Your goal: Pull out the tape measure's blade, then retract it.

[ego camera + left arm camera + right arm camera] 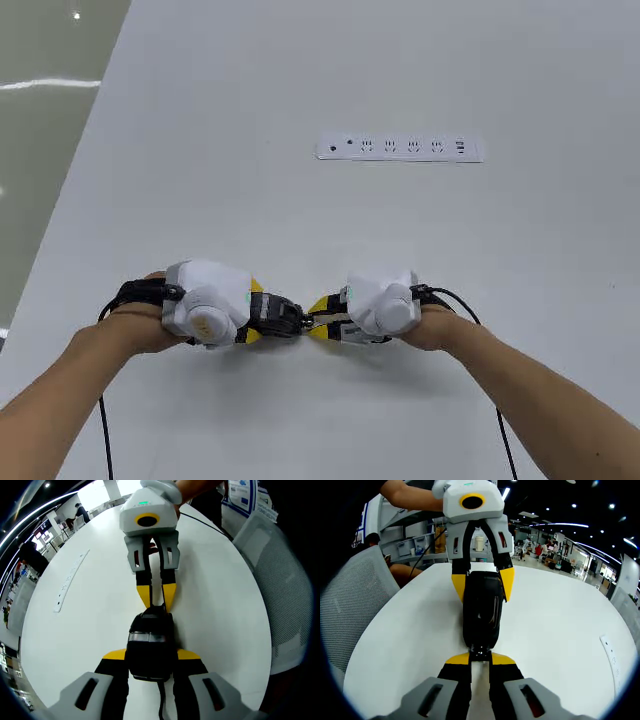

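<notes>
The left gripper (262,313) and right gripper (318,318) look alike: rounded white shells, black jaws and yellow wedge tips, with what looks like a small green light (347,293) on each. A thin black cable (104,432) trails from each towards the near edge.

**White tabletop in an open, dark-ceilinged hall**

The broad white tabletop (300,80) is plain, with a white power strip (399,148) lying flat on its far half. Past its left edge lies a glossy grey-green floor (50,60) that mirrors streaks of light. A grey mesh chair (355,595) stands close to the table's edge. Behind it, shelves (417,545) carry bins. The ceiling (545,495) is dark, dotted with spot lamps and crossed by a bright light strip (565,525). The far desks and the people there are too small to make out.
</notes>
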Tool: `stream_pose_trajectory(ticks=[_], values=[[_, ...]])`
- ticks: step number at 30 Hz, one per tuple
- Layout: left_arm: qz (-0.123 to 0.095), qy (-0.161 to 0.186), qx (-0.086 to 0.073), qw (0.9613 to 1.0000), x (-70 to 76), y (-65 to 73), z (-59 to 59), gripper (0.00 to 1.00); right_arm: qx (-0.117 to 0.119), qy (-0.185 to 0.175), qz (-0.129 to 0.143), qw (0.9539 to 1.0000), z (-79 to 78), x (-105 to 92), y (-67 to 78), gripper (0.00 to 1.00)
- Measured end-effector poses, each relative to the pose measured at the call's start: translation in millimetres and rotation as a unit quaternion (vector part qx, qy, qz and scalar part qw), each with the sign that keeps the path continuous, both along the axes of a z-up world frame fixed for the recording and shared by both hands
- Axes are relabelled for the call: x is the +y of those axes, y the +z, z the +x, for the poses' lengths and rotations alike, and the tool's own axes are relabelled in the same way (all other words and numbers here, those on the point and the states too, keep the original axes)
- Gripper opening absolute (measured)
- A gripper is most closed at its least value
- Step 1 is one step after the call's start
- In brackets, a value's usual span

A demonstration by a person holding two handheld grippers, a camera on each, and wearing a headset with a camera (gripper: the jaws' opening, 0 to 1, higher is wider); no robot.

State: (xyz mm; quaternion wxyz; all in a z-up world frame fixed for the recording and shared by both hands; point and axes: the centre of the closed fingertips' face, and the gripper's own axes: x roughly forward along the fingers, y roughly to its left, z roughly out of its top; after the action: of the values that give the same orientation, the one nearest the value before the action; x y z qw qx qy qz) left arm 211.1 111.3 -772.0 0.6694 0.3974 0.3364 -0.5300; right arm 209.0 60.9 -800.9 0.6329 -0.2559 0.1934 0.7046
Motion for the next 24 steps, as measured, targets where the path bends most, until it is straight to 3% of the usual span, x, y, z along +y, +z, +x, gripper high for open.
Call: stream_pose_trajectory(ticks=[24], values=[[-0.002, 0.003, 0.002, 1.0, 0.8, -1.8, 0.7, 0.28, 0.0, 0.003, -0.005, 1.0, 0.4, -8.9, 0.5, 0.11]])
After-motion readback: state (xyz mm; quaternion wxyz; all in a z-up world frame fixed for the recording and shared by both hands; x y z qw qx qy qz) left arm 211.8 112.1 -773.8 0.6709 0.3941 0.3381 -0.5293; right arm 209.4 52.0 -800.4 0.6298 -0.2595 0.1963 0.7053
